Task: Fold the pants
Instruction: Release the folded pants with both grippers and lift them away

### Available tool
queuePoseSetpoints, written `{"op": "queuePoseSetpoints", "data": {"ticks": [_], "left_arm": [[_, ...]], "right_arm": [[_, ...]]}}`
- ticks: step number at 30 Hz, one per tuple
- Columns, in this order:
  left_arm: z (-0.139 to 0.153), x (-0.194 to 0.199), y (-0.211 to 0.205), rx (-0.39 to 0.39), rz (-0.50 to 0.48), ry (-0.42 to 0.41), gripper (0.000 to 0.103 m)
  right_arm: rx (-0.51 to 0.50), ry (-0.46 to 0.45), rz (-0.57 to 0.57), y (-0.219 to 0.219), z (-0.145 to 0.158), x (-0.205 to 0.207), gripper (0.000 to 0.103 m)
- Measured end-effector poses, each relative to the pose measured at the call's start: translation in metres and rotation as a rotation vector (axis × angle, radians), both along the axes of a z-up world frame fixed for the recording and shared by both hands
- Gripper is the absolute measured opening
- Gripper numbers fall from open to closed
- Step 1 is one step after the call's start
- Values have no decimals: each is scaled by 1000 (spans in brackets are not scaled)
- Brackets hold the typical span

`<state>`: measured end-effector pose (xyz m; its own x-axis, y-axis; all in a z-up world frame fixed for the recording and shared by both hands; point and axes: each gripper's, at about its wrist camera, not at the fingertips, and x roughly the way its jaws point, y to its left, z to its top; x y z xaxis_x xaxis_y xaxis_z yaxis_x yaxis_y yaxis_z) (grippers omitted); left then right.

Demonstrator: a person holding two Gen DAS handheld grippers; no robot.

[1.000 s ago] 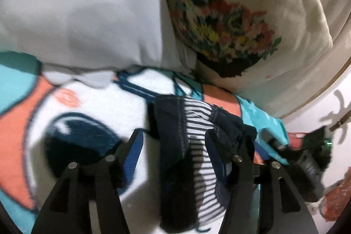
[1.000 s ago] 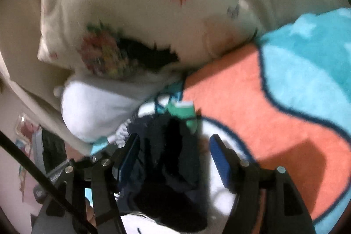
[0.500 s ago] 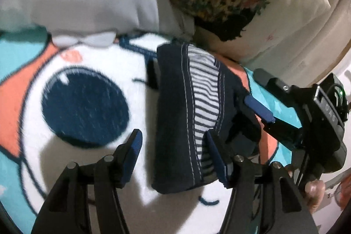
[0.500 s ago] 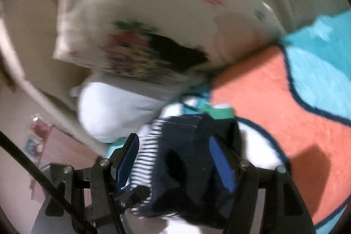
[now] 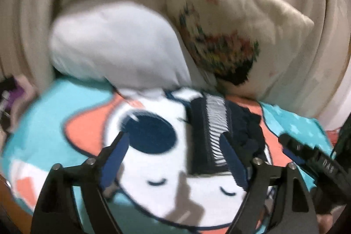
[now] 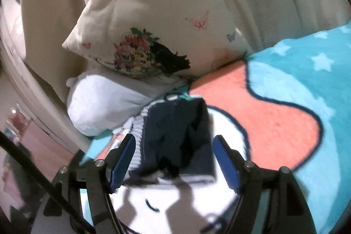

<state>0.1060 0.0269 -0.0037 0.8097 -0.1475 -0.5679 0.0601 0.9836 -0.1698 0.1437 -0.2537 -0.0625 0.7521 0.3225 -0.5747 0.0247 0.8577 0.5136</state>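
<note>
Folded navy pants (image 5: pixel 210 135) with striped knit band, centre frame on plush cartoon blanket (image 5: pixel 65 115), left gripper (image 5: pixel 175 146) jaws wide, right gripper (image 6: pixel 173 152) jaws wide, both empty, floral pillow (image 6: pixel 153 36) upper centre

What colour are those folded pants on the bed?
Dark navy pants with a white-striped band, clearest in the left wrist view.

Black grippers (image 5: pixel 173 144), blue pads (image 6: pixel 226 163), silver screws
</note>
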Motion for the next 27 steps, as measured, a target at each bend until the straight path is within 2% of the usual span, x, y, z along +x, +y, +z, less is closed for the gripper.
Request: {"op": "queuePoseSetpoints", "data": {"ticks": [5,8,10,12,16,22,27], "left_arm": [[26,-33,8,85,153,-202,103],[40,-58,11,113,208,-322,103],[45,-69,10,128,215,-371,103],[48,-74,6,150,202,-355,103],[39,-62,2,133,93,-227,103],[14,-46,3,92,55,-56,103],[0,-38,2,96,37,14,103]], "right_arm": [[-90,-10,-9,11,0,-21,79],[-107,-17,2,19,3,-30,79],[-128,-27,7,25,6,-36,80],[-168,-43,14,33,10,-42,82],[-238,-61,31,47,16,-50,85],[-296,-32,26,52,10,-52,86],[-309,-3,40,54,2,-49,86]]}}
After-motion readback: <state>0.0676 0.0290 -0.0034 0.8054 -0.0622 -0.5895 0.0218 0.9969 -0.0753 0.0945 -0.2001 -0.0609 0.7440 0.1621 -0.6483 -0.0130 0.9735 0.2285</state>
